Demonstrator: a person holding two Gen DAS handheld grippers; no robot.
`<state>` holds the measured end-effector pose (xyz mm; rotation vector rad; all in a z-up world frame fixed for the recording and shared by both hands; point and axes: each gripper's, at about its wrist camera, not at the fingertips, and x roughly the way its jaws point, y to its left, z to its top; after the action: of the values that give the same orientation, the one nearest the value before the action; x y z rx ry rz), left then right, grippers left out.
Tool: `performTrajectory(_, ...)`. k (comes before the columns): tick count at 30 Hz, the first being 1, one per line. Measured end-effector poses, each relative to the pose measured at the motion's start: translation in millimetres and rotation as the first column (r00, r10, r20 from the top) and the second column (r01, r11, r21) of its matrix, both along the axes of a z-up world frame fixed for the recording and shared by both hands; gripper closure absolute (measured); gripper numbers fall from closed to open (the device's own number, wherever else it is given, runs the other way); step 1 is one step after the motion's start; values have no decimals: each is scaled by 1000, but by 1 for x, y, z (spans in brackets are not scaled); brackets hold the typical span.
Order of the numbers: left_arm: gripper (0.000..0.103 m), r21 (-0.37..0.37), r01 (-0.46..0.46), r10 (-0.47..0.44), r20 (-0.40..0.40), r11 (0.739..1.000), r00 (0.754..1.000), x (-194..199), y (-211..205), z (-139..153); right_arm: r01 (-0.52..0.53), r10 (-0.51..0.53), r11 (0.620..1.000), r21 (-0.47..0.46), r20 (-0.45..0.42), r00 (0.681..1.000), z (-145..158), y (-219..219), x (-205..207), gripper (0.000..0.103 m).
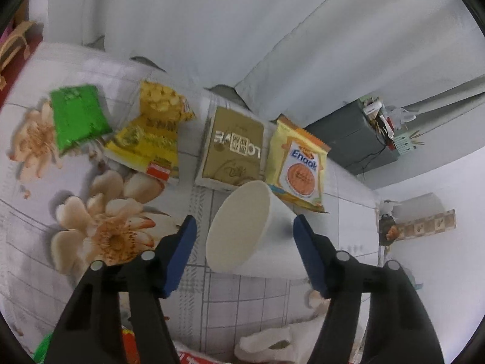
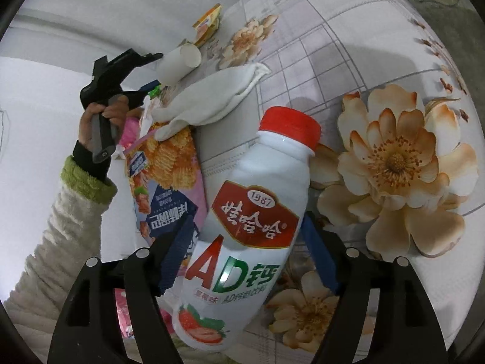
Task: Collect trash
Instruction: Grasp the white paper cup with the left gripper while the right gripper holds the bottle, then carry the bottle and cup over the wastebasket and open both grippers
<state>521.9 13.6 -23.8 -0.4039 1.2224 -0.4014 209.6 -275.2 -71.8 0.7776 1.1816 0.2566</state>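
A white paper cup (image 1: 242, 227) lies on its side on the flowered tablecloth, between the open fingers of my left gripper (image 1: 244, 223), which do not touch it. It also shows far off in the right wrist view (image 2: 178, 62), beside the left gripper (image 2: 121, 69). Behind the cup lie a green packet (image 1: 77, 118), a yellow snack bag (image 1: 151, 133), a tan box (image 1: 233, 148) and an Enaak packet (image 1: 298, 163). My right gripper (image 2: 245, 236) is around a white bottle with a red cap (image 2: 242, 236); its blue pads sit at the bottle's sides.
A white crumpled cloth (image 2: 212, 103) lies on an orange-and-blue snack bag (image 2: 166, 182) at the table's edge; the cloth also shows in the left wrist view (image 1: 272, 342). A small yellow carton (image 2: 207, 25) lies far back. A grey cabinet (image 1: 348, 133) stands beyond the table.
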Motion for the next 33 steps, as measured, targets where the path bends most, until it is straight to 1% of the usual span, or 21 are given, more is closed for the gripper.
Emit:
performTrajectory(2, 41, -15, -7, 7, 4, 1000, 1000, 1, 0, -1, -3, 3, 1000, 8, 1, 1000, -1, 0, 0, 32)
performTrajectory(5, 50, -36, -1, 1, 8, 999, 1000, 1, -1, 1, 1, -1, 1000, 13, -3, 1000, -2, 0, 0, 32)
performTrajectory(7, 59, -30, 13, -12, 22, 999, 1000, 0, -4, 4, 5, -4, 1000, 21, -8, 1000, -3, 0, 0, 32)
performTrajectory(8, 61, -23, 26, -25, 33, 999, 999, -2, -6, 6, 6, -6, 1000, 24, -7, 1000, -4, 0, 0, 32)
performTrajectory(10, 71, -16, 50, -50, 48, 999, 998, -4, -10, 10, 13, -13, 999, 31, -7, 1000, -4, 0, 0, 32)
performTrajectory(11, 74, -15, 57, -57, 52, 998, 997, -4, -11, 11, 14, -14, 999, 34, -7, 1000, -4, -1, 0, 32)
performTrajectory(13, 84, -21, 74, -73, 62, 997, 995, -8, -12, 14, 22, -22, 999, 45, -9, 1000, -5, -2, -1, 32)
performTrajectory(14, 86, -25, 79, -77, 67, 997, 995, -9, -12, 15, 27, -27, 998, 53, -12, 1000, -6, -2, -1, 32)
performTrajectory(18, 92, -47, 93, -88, 95, 995, 992, -17, -12, 23, 42, -41, 997, 70, -13, 999, -4, -3, -4, 32)
performTrajectory(22, 100, -58, 115, -106, 137, 992, 985, -29, -10, 38, 57, -57, 995, 80, -6, 998, -1, -2, -9, 32)
performTrajectory(27, 100, -61, 132, -119, 184, 989, 976, -45, -9, 59, 67, -66, 994, 84, -7, 998, 0, 1, -13, 31)
performTrajectory(33, 100, -66, 155, -134, 250, 986, 959, -80, 0, 90, 76, -75, 994, 82, -12, 997, 0, 7, -15, 30)
